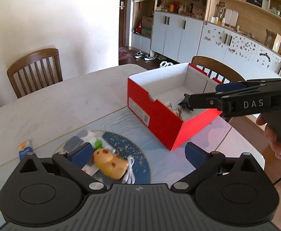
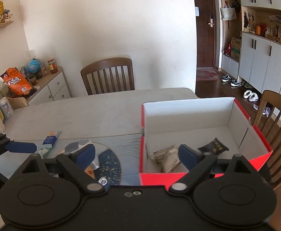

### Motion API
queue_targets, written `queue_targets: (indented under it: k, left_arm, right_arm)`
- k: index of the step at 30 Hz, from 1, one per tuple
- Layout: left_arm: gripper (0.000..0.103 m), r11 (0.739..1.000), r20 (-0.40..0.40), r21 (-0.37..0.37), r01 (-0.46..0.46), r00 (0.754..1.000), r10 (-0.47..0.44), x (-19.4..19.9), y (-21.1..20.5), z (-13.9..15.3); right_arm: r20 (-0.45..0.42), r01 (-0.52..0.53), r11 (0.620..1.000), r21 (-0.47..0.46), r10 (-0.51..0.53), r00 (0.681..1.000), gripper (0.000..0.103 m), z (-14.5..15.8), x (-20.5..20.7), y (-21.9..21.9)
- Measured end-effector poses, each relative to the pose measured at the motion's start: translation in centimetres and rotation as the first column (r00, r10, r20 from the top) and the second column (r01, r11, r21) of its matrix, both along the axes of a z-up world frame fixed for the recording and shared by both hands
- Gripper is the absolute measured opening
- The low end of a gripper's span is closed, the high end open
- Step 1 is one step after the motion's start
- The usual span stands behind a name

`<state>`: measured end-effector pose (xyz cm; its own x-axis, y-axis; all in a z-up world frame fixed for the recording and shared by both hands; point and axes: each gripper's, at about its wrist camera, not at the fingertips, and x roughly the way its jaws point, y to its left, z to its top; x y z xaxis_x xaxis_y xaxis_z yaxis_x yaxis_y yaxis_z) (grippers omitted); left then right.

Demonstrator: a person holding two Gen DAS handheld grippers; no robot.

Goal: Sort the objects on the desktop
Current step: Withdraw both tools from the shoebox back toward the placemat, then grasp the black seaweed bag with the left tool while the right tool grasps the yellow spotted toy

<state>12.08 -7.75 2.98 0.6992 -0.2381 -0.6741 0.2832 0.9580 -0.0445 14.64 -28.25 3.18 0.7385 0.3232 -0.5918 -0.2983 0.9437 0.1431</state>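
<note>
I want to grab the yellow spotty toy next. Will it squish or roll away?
The yellow spotty toy looks rounded and puffy, so it would probably squish a little between the tool's pads rather than crack. It lies flat on its side on the blue mat, so it likely won't roll far. It seems small and light, though the picture is blurry there.

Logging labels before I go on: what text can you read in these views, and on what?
"DAS": white letters on the right gripper body.
"Robo", cut off: left gripper body, frame edge.
Red box side label: too blurred.
Orange bag on the sideboard: large characters, unreadable.
Black packet in box: unreadable.
</note>
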Motion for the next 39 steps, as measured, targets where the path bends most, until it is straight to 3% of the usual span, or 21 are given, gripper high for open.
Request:
queue_targets:
  k: [6, 13, 20, 39]
  left_arm:
    - [0.103, 0.999, -0.006, -0.036, 0.003, 1.000, -0.003, -2.3, 2.9, -1.0]
    - [0.103, 1.000, 0.010, -0.025, -0.011, 1.000, 0.011, -4.3, 5.4, -1.9]
    - [0.103, 0.999, -0.032, -0.037, -0.012, 0.999, 0.011, -5.8, 8.1, -3.8]
    - [0.103, 0.992, -0.050, 0.065, 0.107, 0.993, -0.104, -7.4, 9.2, -10.2]
  right_arm:
    - [-0.006, -0.003, 1.000, -0.001, 0.003, 1.000, 0.094, -0.5, -1.1, 2.4]
    - [-0.012, -0.025, 1.000, -0.015, 0.025, 1.000, 0.094, -1.6, -2.2, 5.3]
    - [-0.023, -0.055, 0.997, -0.046, 0.054, 0.998, 0.094, -2.9, -2.6, 7.5]
    - [-0.065, -0.116, 0.989, -0.092, 0.111, 0.992, 0.093, -7.2, -0.9, 11.8]
